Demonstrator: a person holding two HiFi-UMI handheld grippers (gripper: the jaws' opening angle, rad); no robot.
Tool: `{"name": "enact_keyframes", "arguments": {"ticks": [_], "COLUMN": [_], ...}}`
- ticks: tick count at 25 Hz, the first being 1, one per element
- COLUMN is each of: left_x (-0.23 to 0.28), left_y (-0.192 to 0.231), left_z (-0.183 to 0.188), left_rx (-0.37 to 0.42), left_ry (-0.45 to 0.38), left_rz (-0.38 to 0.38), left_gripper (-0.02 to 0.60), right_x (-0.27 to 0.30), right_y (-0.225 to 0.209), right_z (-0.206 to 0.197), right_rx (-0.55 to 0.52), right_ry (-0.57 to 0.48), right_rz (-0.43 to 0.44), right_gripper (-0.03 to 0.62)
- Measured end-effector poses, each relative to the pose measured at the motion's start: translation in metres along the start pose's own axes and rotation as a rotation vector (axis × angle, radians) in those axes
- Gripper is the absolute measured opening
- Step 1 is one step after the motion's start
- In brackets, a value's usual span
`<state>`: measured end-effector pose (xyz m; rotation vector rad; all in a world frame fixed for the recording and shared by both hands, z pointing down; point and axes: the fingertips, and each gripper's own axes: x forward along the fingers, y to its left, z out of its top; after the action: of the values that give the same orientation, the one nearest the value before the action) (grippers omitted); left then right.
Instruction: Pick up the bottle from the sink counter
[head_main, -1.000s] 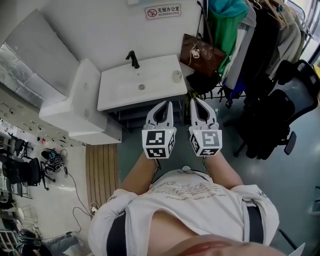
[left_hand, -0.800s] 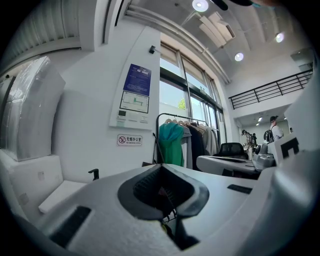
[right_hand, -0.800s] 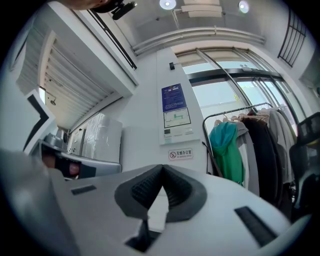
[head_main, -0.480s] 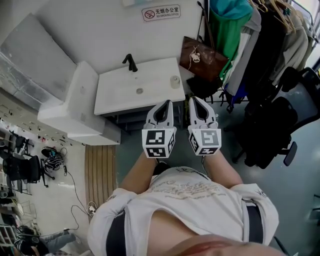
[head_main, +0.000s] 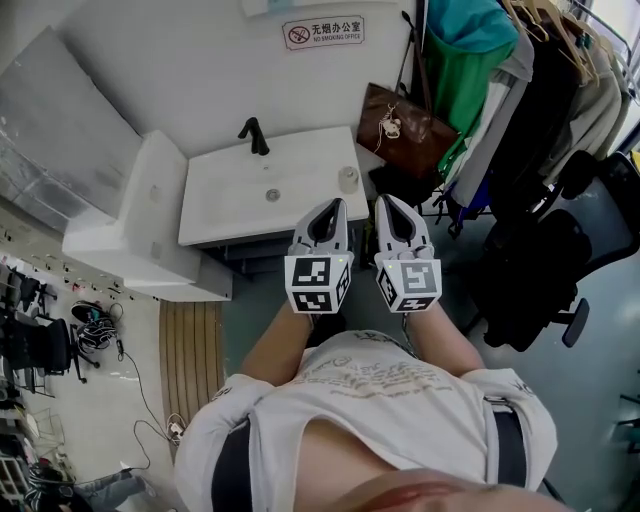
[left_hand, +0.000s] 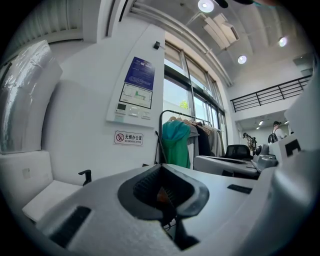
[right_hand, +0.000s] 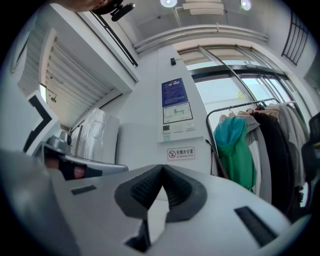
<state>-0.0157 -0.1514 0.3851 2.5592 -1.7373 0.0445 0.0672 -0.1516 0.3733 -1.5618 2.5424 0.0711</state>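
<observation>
Left tool (head_main: 333, 206) and right tool (head_main: 388, 202), jaws together and empty, aim at twelve o'clock toward the bottle (head_main: 348, 179) on the worktop (head_main: 215, 218), likely staging an approach.

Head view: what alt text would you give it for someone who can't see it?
From above, a person holds two grippers side by side, the left gripper and right gripper, fingers shut and empty, pointing toward a white sink counter. A small bottle stands untouched near the counter's right edge, a black faucet at its back.
</observation>
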Motion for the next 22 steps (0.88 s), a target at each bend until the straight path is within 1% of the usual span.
{"name": "enact_keyframes", "arguments": {"ticks": [5,9,17,22], "left_x": [0.034,0.066,0.128,0.162], "left_y": [0.029,0.052,0.105,0.139], "left_z": [0.002,0.002,0.012,0.011], "left_rx": [-0.020,-0.049,-0.053,-0.061], "left_ry": [-0.008,0.000,0.004,0.016], "left_rz": [-0.010,-0.036,-0.082,-0.110], "left_gripper": [0.020,0.020,0.020,0.020], "right_x": [0.044,0.081,0.163,0.213], "right_y": [-0.001,-0.006,-0.015,-0.016], "right_z": [-0.005,-0.008,-0.016,-0.027], "right_rx": [-0.010,-0.021,-0.026,-0.036], "right_ry": [-0.005,-0.009,0.006,0.032], "right_rz": [0.011,-0.011,-0.044,-0.062], "right_gripper": [0.025,0.025,0.025,0.025]}}
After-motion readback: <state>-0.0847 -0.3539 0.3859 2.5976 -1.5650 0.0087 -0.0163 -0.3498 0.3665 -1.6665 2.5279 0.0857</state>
